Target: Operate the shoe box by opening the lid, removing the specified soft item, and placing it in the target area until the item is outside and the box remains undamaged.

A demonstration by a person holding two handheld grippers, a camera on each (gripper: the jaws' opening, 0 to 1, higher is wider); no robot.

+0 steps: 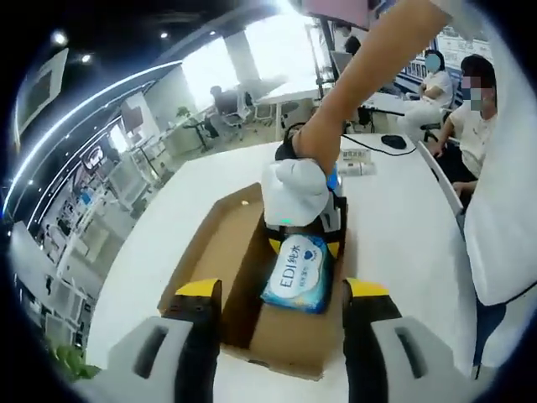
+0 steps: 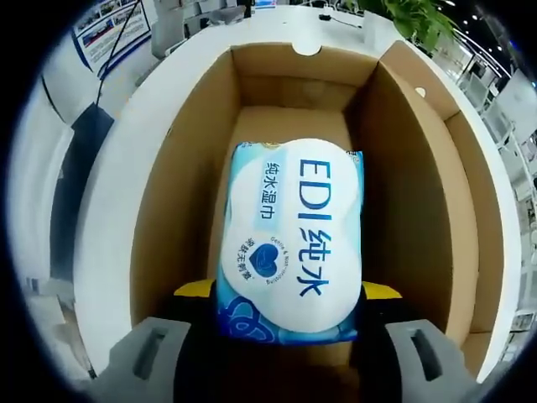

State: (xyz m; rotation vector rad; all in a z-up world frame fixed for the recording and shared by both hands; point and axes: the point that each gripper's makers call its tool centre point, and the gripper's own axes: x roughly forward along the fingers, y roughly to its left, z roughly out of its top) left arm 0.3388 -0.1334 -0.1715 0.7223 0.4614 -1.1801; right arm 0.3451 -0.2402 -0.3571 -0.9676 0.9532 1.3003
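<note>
An open brown cardboard shoe box sits on a white table, its lid folded out to one side. In the left gripper view my right gripper comes down from above, held by a gloved hand, and is shut on a blue and white wet-wipes pack over the box's inside. In the right gripper view the wet-wipes pack fills the space between the yellow-tipped jaws of my right gripper, with the box's walls around it. My left gripper stands open at the box's near end, holding nothing.
The lid flap with a small hole lies beside the box. People sit at the table's far right end, near a black mouse. The table edge runs close along the box. Office chairs stand beyond.
</note>
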